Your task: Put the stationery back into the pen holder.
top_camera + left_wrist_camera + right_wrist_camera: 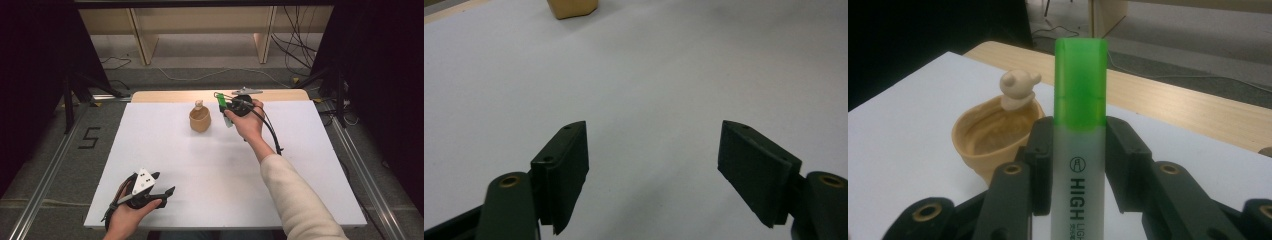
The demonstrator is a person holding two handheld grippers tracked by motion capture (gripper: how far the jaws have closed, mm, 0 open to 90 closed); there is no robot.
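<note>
Left gripper point(167, 192) rests at the near table point(200, 165) edge, jaws spread, nothing between. Tan cup point(200, 120) stands mid-far. Right gripper point(1078, 150) pinches a green-capped highlighter point(1079, 140), printed "HIGH LIGHT", just beside the cup.

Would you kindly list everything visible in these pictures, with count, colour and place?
highlighter: 1, green cap, clear body, clamped in the right tongs, far side of the table
cup: 1, tan, small figure on its rim, left of the highlighter
table: 1, white top, wooden far edge
shelf: 1, pale wood, on the floor behind the table
cables: several, dark and white, on the floor
left tongs: 1, black, open, near-left corner
right tongs: 1, black, shut on the highlighter
</note>
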